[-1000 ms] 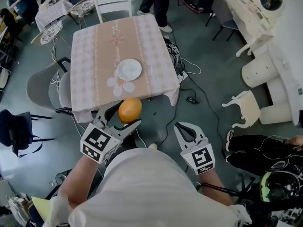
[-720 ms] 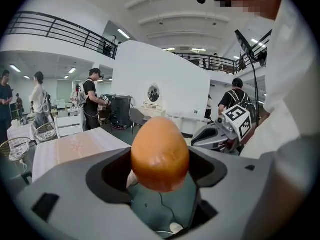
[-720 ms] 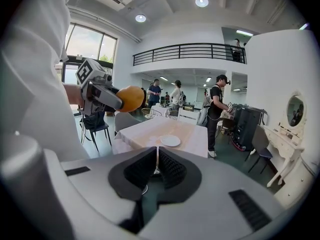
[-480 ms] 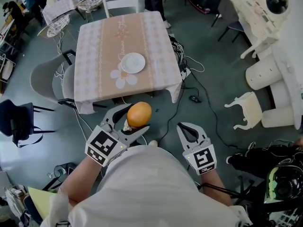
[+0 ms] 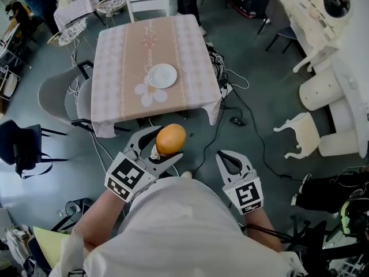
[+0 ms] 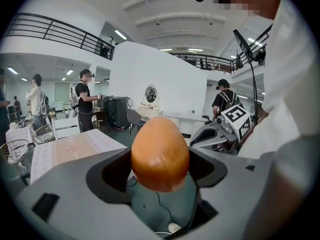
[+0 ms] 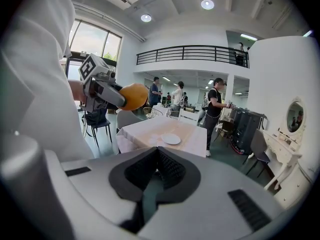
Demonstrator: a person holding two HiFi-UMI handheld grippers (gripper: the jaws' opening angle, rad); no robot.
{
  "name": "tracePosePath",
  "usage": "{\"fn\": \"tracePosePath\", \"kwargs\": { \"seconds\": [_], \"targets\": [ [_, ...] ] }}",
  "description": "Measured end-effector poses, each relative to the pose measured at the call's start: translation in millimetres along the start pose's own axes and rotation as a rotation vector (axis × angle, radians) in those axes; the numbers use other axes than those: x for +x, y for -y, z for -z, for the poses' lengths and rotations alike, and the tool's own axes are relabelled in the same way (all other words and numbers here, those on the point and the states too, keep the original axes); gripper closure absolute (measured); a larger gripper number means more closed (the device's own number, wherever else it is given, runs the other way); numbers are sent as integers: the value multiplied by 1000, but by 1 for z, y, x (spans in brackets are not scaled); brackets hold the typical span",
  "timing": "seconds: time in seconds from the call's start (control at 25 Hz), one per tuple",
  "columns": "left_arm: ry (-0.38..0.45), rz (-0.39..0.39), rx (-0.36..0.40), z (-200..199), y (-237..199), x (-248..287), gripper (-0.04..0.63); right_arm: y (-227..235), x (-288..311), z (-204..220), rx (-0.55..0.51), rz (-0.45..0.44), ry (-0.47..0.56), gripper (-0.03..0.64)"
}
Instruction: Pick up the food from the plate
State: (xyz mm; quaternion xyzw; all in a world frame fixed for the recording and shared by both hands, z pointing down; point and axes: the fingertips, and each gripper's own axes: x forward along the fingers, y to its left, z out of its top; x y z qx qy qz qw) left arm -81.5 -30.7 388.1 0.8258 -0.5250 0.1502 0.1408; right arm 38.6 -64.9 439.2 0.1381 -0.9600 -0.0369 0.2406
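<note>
Left gripper view is showing my left gripper [image 6: 161, 180] clamping the smooth orange egg-shaped fruit [image 6: 160, 151], well clear of the round white plate [image 5: 162, 75] (now bare) on the pink-clothed square table [image 5: 115, 68]. My right gripper [image 7: 157, 160] is idling shut and empty. I'm judging the pickup done; next I'm needing only a steady hold.

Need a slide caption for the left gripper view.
Left hand-held gripper shut on an orange fruit, clothed table beyond.
</note>
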Motion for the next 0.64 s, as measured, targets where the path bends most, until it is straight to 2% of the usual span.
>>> {"fn": "tracePosePath", "kwargs": {
  "seconds": [0.36, 0.64],
  "targets": [
    [-12, 6, 19, 4, 3, 2, 239, -5, -4, 5, 8, -3, 0, 604],
    [-15, 2, 3, 9, 0, 8, 239, -2, -7, 12, 0, -1, -9, 604]
  ]
}}
